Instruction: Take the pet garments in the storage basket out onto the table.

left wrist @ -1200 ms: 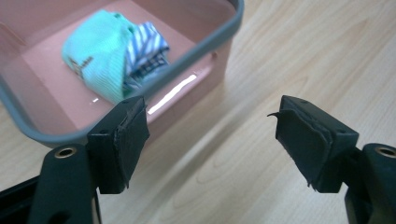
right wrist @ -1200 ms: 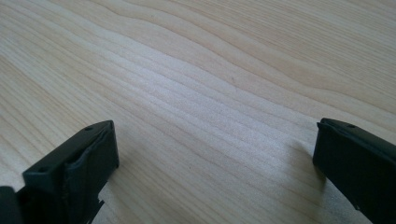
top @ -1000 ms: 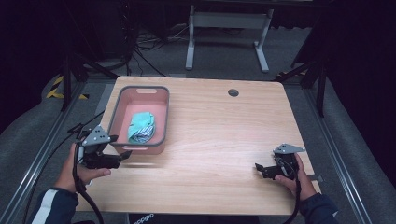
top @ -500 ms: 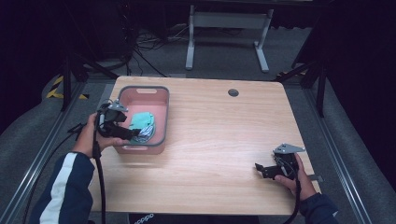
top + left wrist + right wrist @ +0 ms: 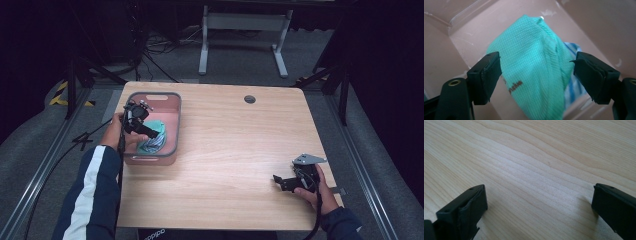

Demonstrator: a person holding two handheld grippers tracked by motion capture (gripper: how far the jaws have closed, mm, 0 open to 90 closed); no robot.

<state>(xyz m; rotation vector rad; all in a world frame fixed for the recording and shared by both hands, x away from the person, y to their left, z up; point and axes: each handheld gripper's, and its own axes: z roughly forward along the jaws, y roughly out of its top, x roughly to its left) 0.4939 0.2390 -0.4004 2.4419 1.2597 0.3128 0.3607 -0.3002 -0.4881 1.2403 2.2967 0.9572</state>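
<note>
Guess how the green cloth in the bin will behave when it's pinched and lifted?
Probably floppy: the green cloth lies bunched and folded, so it should drape from the left gripper, whose open jaws straddle it. Likely light, being thin knit. It might drag the striped cloth beside it in the bin.

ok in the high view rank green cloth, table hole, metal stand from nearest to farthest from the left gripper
1. green cloth, in the pink bin right at the left gripper
2. table hole, far edge, toward the right
3. metal stand, on the floor beyond the table
</note>
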